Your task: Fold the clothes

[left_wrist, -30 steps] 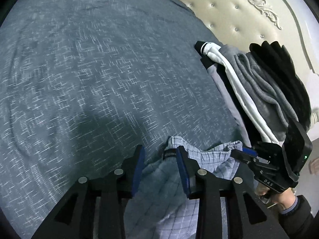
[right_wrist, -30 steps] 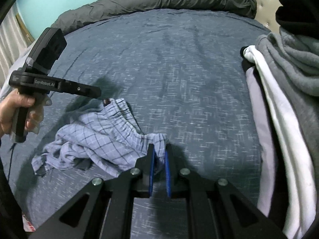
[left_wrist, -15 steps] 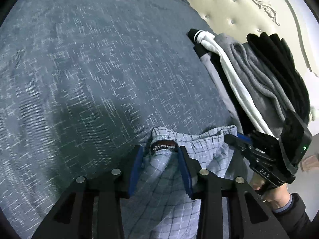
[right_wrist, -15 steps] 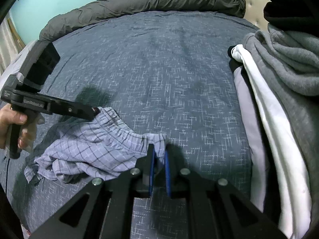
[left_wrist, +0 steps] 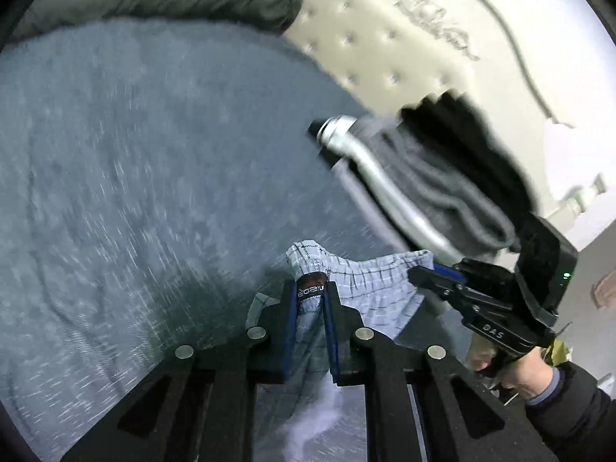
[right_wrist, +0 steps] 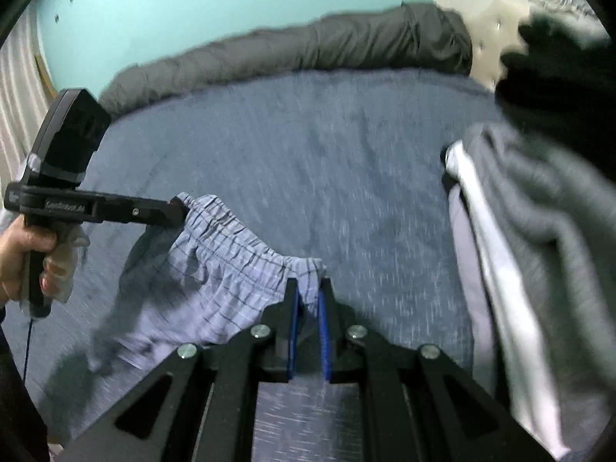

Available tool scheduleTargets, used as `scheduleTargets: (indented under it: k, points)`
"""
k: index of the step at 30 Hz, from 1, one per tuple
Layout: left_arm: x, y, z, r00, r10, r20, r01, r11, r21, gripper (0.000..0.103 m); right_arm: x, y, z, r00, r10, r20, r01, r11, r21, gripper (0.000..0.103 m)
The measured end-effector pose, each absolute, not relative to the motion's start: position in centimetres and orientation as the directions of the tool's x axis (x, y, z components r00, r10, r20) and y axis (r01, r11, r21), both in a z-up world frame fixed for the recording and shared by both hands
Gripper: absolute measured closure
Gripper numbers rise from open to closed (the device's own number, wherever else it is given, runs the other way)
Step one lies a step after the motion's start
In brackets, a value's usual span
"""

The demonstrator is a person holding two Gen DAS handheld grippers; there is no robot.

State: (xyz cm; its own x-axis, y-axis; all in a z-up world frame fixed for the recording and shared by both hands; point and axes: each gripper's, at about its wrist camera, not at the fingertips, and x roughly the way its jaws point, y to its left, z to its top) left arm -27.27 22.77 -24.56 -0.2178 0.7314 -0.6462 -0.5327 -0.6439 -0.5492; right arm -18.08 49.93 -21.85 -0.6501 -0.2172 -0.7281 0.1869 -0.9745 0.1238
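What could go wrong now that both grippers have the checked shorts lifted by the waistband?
1. The right gripper pinches only a small bunch of the checked shorts at the waistband corner; a hard tug may pull it free.
2. The legs hang crumpled and could land creased on the bed.
3. The pile of clothes lies close on the right; a wide swing might snag it.

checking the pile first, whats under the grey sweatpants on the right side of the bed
Under the grey sweatpants a white garment and a pale lilac layer stick out along the edge. Anything deeper in the stack is covered.
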Motion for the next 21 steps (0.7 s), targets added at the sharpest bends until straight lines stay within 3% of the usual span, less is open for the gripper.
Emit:
scheduleTargets:
  k: [13,21]
  points:
    - [-20.7,20.2,-7.9,-0.432,0.726,-0.534,-0.619,-0.67,-0.41,0.089,-13.2,47.8,-7.2,-0.798,-0.301,-0.522,0.273,-0.953,0.132,0.094]
    - [-16.5,21.4,-0.3,-0.467,0.736,-0.49,-0.662,-0.659,-0.358,0.089,-10.8,49.6,-0.3,-0.828,-0.309,-0.469,0.276,-0.951,0.138,0.094]
